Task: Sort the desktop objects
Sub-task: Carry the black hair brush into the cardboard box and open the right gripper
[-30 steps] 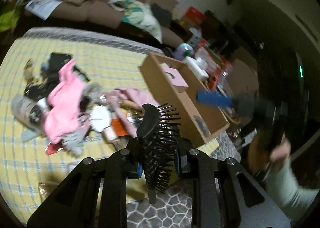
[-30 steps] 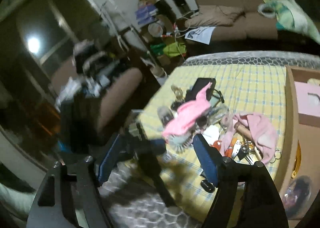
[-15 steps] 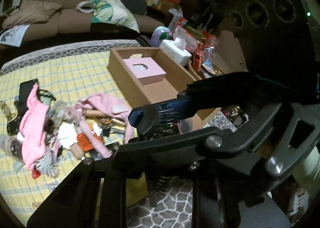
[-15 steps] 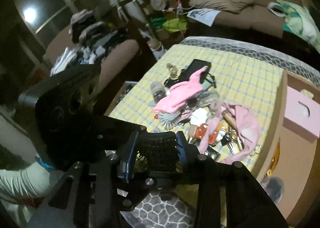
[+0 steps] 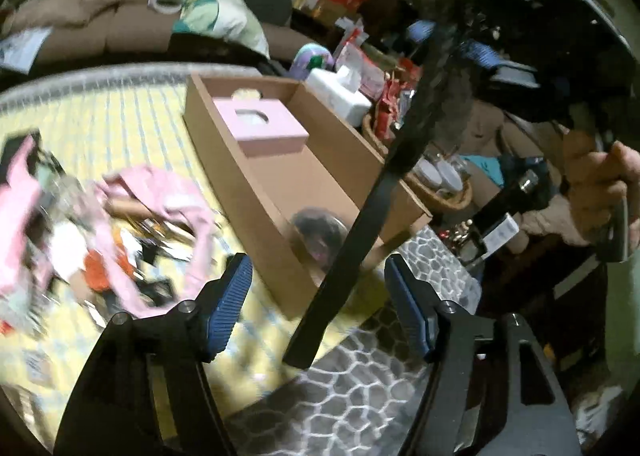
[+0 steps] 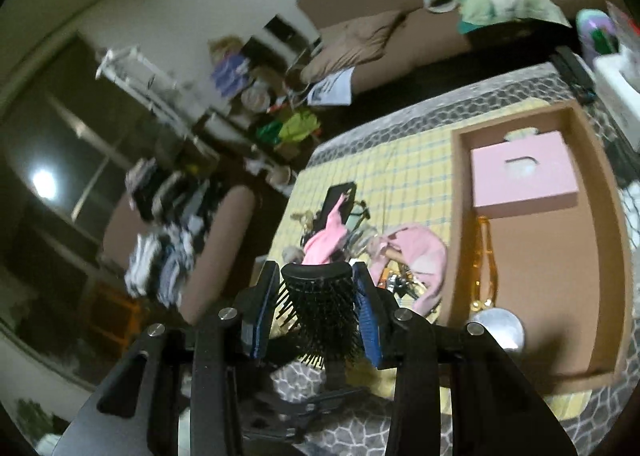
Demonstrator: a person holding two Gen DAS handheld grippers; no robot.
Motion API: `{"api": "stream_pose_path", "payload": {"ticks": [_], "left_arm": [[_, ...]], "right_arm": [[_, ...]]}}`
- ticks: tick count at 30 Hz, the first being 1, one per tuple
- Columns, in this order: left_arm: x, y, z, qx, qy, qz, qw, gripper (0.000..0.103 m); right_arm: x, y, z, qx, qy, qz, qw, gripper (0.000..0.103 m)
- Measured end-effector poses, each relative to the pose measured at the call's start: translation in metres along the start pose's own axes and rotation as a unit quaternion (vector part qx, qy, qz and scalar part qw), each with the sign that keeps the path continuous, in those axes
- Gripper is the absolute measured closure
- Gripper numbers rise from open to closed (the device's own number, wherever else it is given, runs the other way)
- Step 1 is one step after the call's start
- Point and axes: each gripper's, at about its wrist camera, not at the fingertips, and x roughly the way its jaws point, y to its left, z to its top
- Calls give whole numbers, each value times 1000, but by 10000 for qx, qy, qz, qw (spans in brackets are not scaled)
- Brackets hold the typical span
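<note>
Blue ribbed pads [image 6: 366,312] of the right gripper [image 6: 316,316] press on both sides of a black hairbrush's [image 6: 322,310] bristled head, which stands between them above the near edge of the yellow checked tablecloth [image 6: 400,164]. In the left wrist view, the left gripper [image 5: 316,296] has its jaws opening, wide apart, and the brush's handle [image 5: 360,224] crosses the gap without touching either pad. Behind lies a brown cardboard box [image 5: 280,228] holding a pink box [image 5: 260,128]; a jumble with pink cloth [image 5: 168,196] lies left.
</note>
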Motion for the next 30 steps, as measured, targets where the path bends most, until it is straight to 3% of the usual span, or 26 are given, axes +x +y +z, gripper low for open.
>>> {"api": "stream_pose_path", "payload": {"ticks": [2,3,4,11,16,18,24,30], "left_arm": [[8,2,-5,-320,-11,-414,9986,54],[11,2,-4,-423,38,-587,9974,79],[15,2,-2,-501,91,-672,9964,86],[30,-6,29,-509,119,-849,9950,85],[58,3,75,-776,99,-1010,9918,89],[80,6,100,-859,142,-1071,9904,94],[161,-9,163,-676,518,-1096,9903,94],[240,-7,192,-797,740,-1105,9879,94]], "right_arm": [[-16,-10,0,223,-181,41,9996,65],[-22,-15,0,314,-238,82,9992,65],[-29,-22,-2,430,-318,119,9985,65],[-77,-75,-12,1194,-877,303,9885,65],[-103,-129,-27,1886,-1277,558,9721,65],[-108,-147,-34,2077,-1413,635,9659,65],[-98,-190,-50,2403,-1707,544,9540,65],[-59,-229,-50,2871,-1816,272,9401,67]]}}
